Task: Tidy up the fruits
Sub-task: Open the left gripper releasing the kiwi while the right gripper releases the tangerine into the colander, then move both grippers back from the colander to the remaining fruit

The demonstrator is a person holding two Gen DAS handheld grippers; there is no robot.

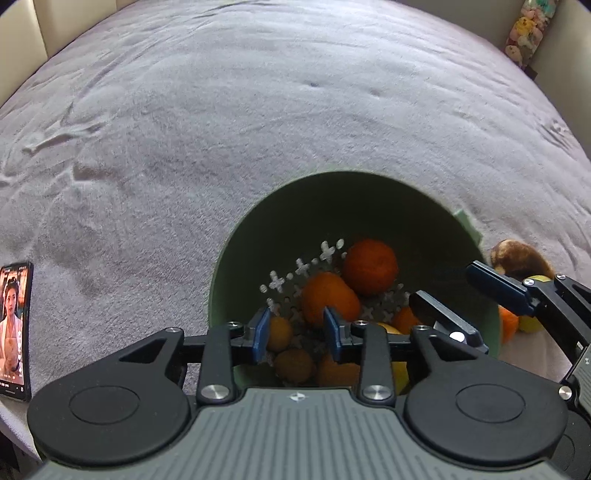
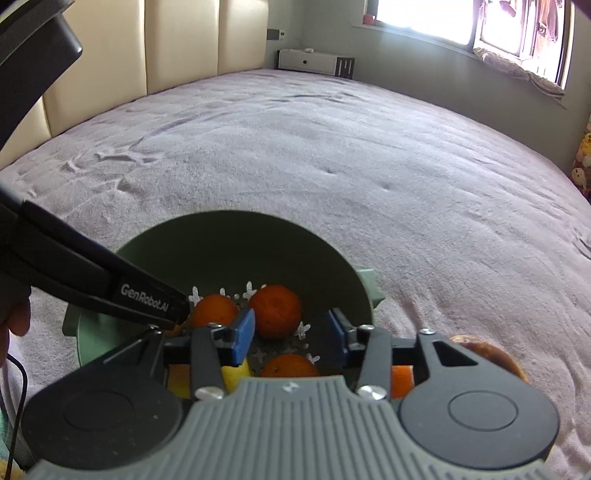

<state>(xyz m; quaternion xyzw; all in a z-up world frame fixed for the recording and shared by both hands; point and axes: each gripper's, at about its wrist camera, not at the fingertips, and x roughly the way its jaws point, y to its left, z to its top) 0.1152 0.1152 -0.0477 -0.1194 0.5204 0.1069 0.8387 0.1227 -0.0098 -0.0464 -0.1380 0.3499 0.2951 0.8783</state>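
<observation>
Left tongs (image 1: 297, 334): apart, with nothing between the blue pads. They hang over the near side of the green bowl, above small orange fruits.
Right tongs (image 2: 291, 336): apart too, holding nothing. They hang over the same bowl from its right side. In the left wrist view they (image 1: 458, 291) reach in across the bowl's right rim.
Green bowl (image 1: 258, 236): round and deep, sitting on the bed. Its bottom has white cross-shaped holes, like a strainer. A small handle sticks out on the right side.
Big oranges: one round orange (image 1: 370, 266) lies at the far side of the bowl bottom. A second orange (image 1: 328, 298) touches it, a little nearer.
Small orange fruits (image 1: 293, 365): a few lie at the near side of the bowl, partly hidden under the left tongs.
Yellow fruit (image 2: 236, 374): inside the bowl, near its front wall, mostly hidden by the tongs.
Fruits outside: a brown fruit (image 1: 517, 256) lies on the bed just beside the bowl's right side. An orange fruit (image 1: 508, 323) and a yellow one (image 1: 530, 323) lie there too, close together.
Bed (image 1: 258, 110): covered with a fuzzy pale purple blanket with wrinkles.
Phone (image 1: 14, 325): lies on the left edge of the bed, screen lit, well apart from the bowl.
Plush toys (image 1: 524, 33): stacked in the far right corner.
Window (image 2: 480, 26): bright, behind the bed.
</observation>
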